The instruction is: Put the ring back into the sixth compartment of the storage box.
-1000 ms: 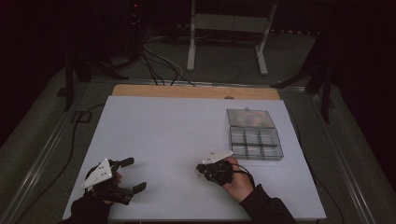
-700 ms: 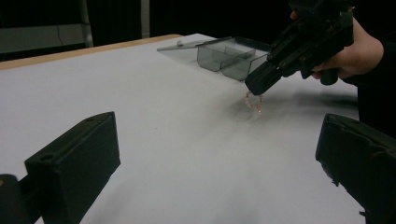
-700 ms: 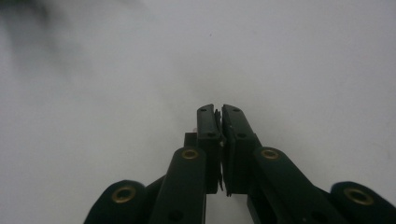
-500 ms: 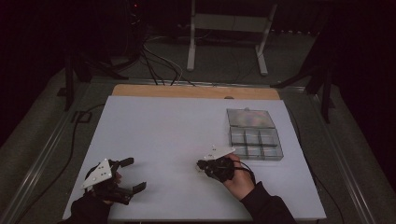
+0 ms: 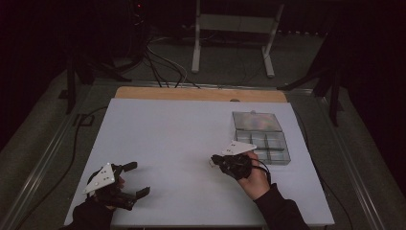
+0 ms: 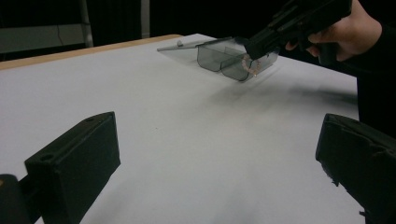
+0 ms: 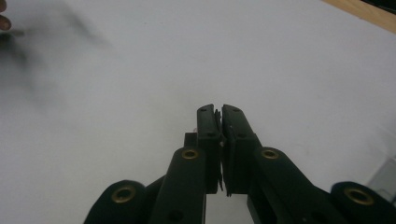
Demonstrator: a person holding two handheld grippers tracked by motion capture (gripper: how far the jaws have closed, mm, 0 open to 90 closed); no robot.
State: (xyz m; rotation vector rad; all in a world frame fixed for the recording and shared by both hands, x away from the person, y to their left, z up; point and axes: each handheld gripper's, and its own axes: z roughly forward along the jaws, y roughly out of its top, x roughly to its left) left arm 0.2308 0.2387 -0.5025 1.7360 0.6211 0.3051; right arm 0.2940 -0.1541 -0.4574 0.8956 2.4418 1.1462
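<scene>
A wide white sheet-covered table (image 5: 191, 143) with a bare wooden strip (image 5: 201, 94) along its far edge held one thing besides the tools: a clear plastic compartment box (image 5: 266, 143) with its flat lid (image 5: 256, 121) swung open toward the far side, sitting on the right half of the surface.

The left gripper (image 5: 136, 179), held in the person's left hand (image 5: 107, 194) at the near left corner, had its two black jaws spread wide, with bare white table between them. In the left gripper view the box (image 6: 233, 58) stood well across the table, and the right gripper's black body crossed in front of its near corner, where something small and pale pinkish hung at the tip; what it was could not be told.

The right gripper (image 5: 212, 161), gripped by the person's right hand (image 5: 253, 178), lay just beside the box's near left corner. In the right gripper view its jaws (image 7: 219, 114) were pressed together, with a thin dark sliver in the seam, too small to identify.

Beyond the table, dark cables (image 5: 163, 67) trailed over the floor near a white metal stand (image 5: 234, 38).
</scene>
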